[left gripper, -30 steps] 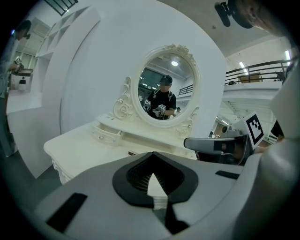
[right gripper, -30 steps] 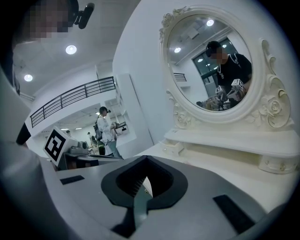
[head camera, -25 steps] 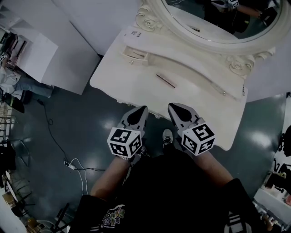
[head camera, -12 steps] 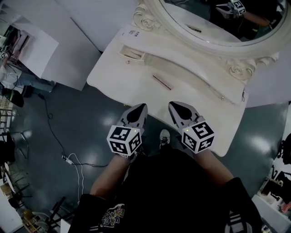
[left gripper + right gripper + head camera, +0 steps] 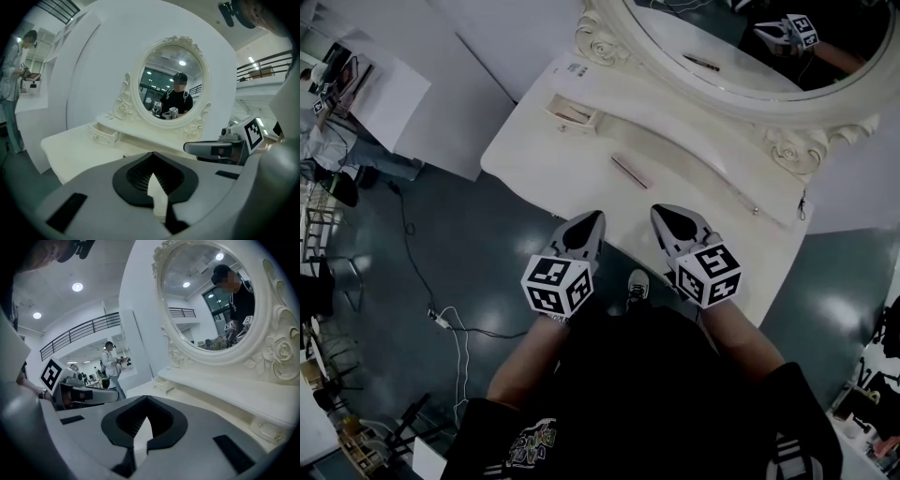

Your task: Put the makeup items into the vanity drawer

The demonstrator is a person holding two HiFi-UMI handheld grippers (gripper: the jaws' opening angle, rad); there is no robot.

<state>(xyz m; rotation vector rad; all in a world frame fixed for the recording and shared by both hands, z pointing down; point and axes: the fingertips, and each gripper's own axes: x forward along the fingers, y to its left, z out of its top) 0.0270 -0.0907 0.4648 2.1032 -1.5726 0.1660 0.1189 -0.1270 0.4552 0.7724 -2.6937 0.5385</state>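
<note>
Fingers [image 5: 84, 187] of the left gripper [image 5: 592, 219] and right gripper [image 5: 663, 213] are pressed together, empty, at the vanity's [image 5: 539, 159] front edge, while a slim makeup stick [image 5: 630, 172] lies on top, apart from the small open drawer [image 5: 572, 114].

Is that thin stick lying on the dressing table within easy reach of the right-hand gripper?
Probably yes: bare tabletop lies between the right gripper and the stick; its shut jaws must open first.

The left gripper [image 5: 592, 221] and right gripper [image 5: 664, 214] are held side by side, near each other but apart, tips pointing forward and away from the body. Each has its jaws closed together with nothing between them. The bare left forearm [image 5: 523, 361] and right forearm [image 5: 739, 339] angle back toward the torso
</note>
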